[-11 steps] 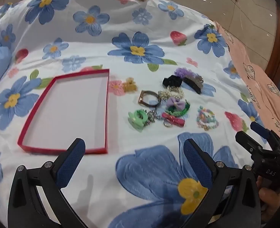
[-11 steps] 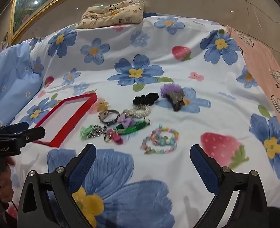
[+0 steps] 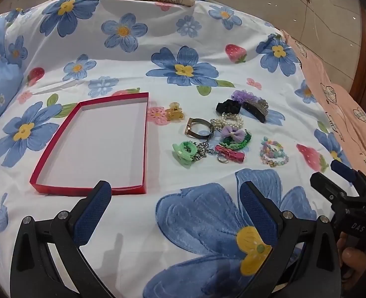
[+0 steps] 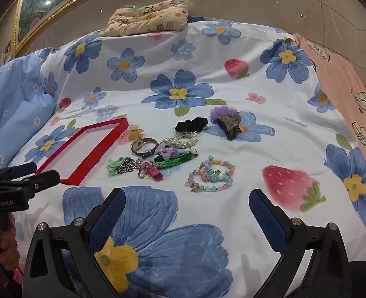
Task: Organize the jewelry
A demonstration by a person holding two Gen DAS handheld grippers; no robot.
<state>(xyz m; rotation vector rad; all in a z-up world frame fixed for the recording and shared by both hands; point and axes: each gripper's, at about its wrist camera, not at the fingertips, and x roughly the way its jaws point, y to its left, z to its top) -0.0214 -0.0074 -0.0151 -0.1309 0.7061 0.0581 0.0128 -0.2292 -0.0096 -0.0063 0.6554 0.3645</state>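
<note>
Both grippers are hanging wide open, nothing between the jaws. Bead bracelet [image 4: 211, 173] is lying dead ahead of the right gripper [image 4: 186, 213], nearest piece of the pile. Tray [image 3: 143, 134] is sitting left, ahead of the left gripper [image 3: 175, 207]. Right should probably be going first.

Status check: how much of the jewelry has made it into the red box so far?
Done: nothing yet; the red box is bare inside. In hand: nothing; the left hand-held gripper and right hand-held gripper are both open and empty, short of the pile. Left: everything, including the bead bracelet, watch, pearl bracelet, black scrunchie and green clip, all on the bedspread beside the box.
</note>
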